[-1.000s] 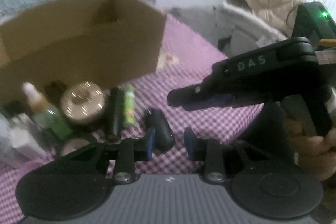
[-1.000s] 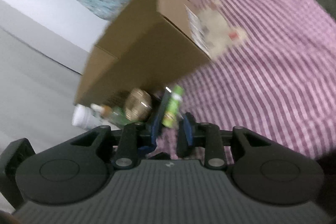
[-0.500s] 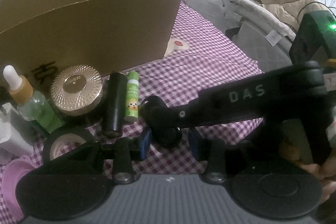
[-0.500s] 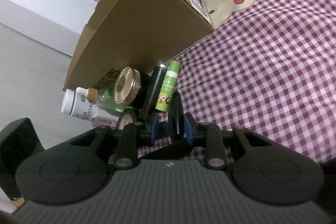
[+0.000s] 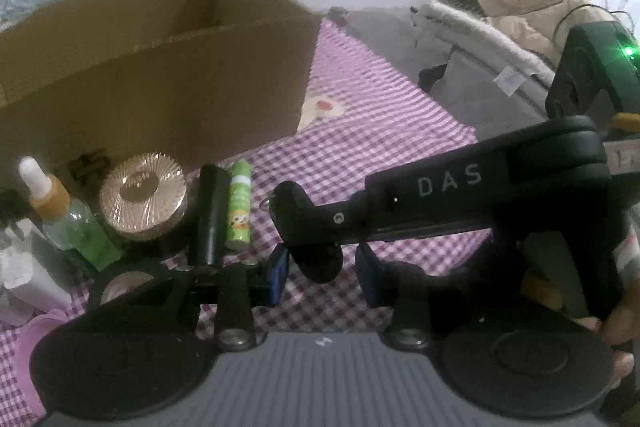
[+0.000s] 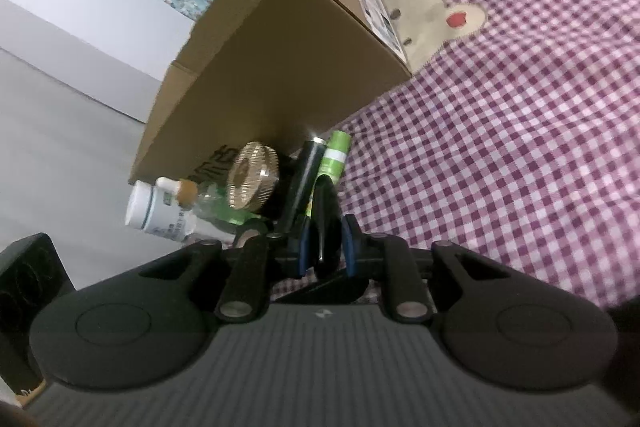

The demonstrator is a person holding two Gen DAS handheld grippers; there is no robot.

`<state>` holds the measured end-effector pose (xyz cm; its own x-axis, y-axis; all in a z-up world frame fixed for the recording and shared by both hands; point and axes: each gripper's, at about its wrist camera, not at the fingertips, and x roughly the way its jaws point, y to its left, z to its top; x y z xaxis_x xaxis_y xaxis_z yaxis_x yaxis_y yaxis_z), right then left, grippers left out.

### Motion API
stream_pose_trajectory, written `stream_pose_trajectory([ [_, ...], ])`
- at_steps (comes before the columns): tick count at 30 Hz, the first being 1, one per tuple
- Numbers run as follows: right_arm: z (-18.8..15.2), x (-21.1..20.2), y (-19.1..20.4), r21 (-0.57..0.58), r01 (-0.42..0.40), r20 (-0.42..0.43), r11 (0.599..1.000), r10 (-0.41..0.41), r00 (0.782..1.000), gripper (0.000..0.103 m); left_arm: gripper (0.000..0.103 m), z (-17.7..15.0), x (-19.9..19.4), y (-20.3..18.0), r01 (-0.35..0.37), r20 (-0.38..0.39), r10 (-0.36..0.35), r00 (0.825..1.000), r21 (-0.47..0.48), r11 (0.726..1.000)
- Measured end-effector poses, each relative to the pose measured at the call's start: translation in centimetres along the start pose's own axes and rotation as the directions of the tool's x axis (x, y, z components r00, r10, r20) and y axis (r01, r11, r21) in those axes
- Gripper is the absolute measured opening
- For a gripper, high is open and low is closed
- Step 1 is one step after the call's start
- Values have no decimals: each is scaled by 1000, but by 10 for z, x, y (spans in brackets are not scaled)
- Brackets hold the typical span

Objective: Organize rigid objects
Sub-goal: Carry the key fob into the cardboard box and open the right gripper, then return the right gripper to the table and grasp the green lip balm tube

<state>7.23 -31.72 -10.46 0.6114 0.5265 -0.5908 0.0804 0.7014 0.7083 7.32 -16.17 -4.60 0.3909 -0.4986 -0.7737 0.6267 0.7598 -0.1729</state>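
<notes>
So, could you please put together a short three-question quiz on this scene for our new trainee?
1. True or false: the right gripper has its pads closed on the small black object.
2. Multiple choice: which item lies directly beside the green tube on the checked cloth? A) a black cylinder B) a red mug C) a spoon
3. Fill in: the cardboard box stands open at its ____.

Key: 1 true. 2 A. 3 top.
</notes>
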Motion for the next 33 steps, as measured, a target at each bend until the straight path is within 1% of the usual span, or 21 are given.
stream_pose_trajectory([
  [3, 0, -15, 13, -18, -10, 23, 1000, 11, 1000, 16, 37, 3, -15, -5, -1, 35, 0, 999, 17, 1000],
  [5, 5, -24, 26, -42, -31, 40, 999, 33, 999, 16, 37, 9, -30, -6, -12, 68, 11, 998, 26, 1000],
  [9, 24, -29, 65, -135, -89, 61, 987, 98, 993, 16, 37, 27, -65, 6, -66, 152, 64, 986, 7, 998],
  [12, 50, -18, 95, -186, -149, 41, 971, 159, 986, 16, 37, 45, -88, 27, -120, 193, 125, 973, -37, 992],
  [14, 69, -2, 115, -205, -185, 11, 961, 191, 981, 16, 37, 61, -96, 43, -162, 203, 174, 964, -74, 984],
  [16, 90, 20, 133, -215, -211, -30, 954, 209, 977, 16, 37, 75, -99, 60, -208, 197, 225, 954, -103, 973],
  [18, 112, 50, 147, -199, -220, -84, 955, 207, 975, 16, 40, 90, -94, 86, -252, 169, 276, 946, -149, 956],
  [20, 132, 82, 156, -181, -203, -133, 962, 180, 975, 16, 49, 102, -86, 112, -284, 124, 312, 942, -203, 937],
  [21, 143, 102, 159, -172, -176, -149, 969, 151, 977, 15, 52, 106, -83, 121, -307, 101, 336, 936, -229, 924],
  [22, 150, 118, 162, -162, -152, -162, 975, 126, 979, 15, 56, 108, -80, 128, -332, 91, 363, 927, -248, 910],
  [23, 158, 135, 163, -156, -130, -174, 979, 102, 979, 15, 57, 108, -81, 136, -348, 93, 383, 919, -264, 900],
  [25, 169, 166, 159, -137, -79, -192, 987, 51, 980, 16, 57, 105, -81, 146, -355, 83, 397, 914, -306, 883],
  [27, 174, 191, 158, -123, -62, -215, 990, 34, 976, 17, 57, 98, -87, 152, -324, 93, 374, 923, -341, 883],
  [28, 176, 198, 156, -103, -46, -209, 994, 24, 978, 18, 57, 95, -89, 153, -316, 96, 369, 925, -349, 882],
  [30, 179, 206, 154, -92, -54, -206, 994, 34, 978, 18, 58, 90, -96, 155, -307, 117, 370, 922, -363, 880],
  [32, 181, 203, 149, -58, -72, -200, 996, 59, 978, 23, 62, 83, -107, 157, -290, 142, 366, 920, -381, 878],
  [33, 184, 197, 147, -50, -92, -196, 994, 80, 977, 27, 64, 77, -110, 157, -282, 155, 362, 919, -385, 879],
])
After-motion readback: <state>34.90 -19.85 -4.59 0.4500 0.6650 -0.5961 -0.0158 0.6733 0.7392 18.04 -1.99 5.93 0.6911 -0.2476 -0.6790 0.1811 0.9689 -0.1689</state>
